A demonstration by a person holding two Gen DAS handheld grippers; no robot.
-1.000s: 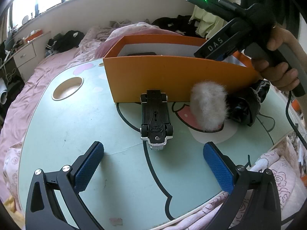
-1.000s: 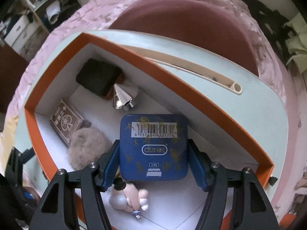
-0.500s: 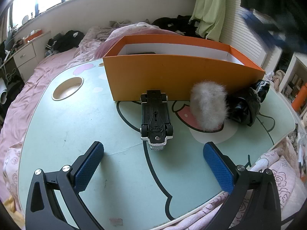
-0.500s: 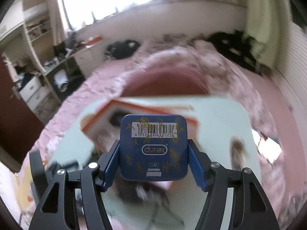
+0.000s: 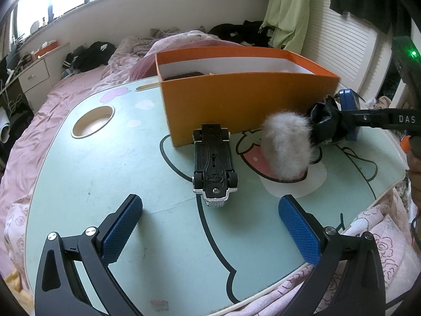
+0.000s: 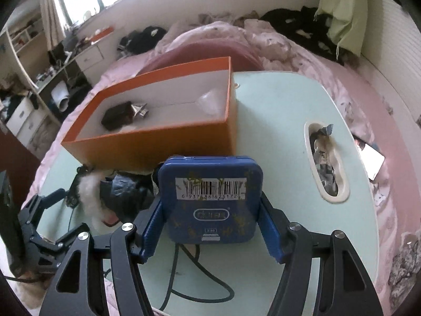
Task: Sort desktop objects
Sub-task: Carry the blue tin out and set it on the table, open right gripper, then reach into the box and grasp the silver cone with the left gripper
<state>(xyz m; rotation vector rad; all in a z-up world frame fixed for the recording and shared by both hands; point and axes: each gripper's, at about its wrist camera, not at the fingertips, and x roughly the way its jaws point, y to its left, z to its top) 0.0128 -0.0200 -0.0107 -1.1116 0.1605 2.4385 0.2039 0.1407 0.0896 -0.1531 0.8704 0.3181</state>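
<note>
Pale green table [image 5: 79, 179] with a cartoon drawing stands on a bed with pink covers [image 5: 55, 105]. On it is an orange box [image 5: 244, 102], and just in front of the box a toy car [image 5: 214, 162] lies upside down, with a fluffy white ball [image 5: 286, 148] beside it and a crumpled black bag [image 5: 326, 121] touching the ball. The left gripper [image 5: 210, 229] hangs over the table with its fingers wide apart, holding nothing. The right gripper [image 6: 210, 226] clamps a blue tin [image 6: 210, 197] between both pads, low over the table, just beside the black bag and outside the box.
</note>
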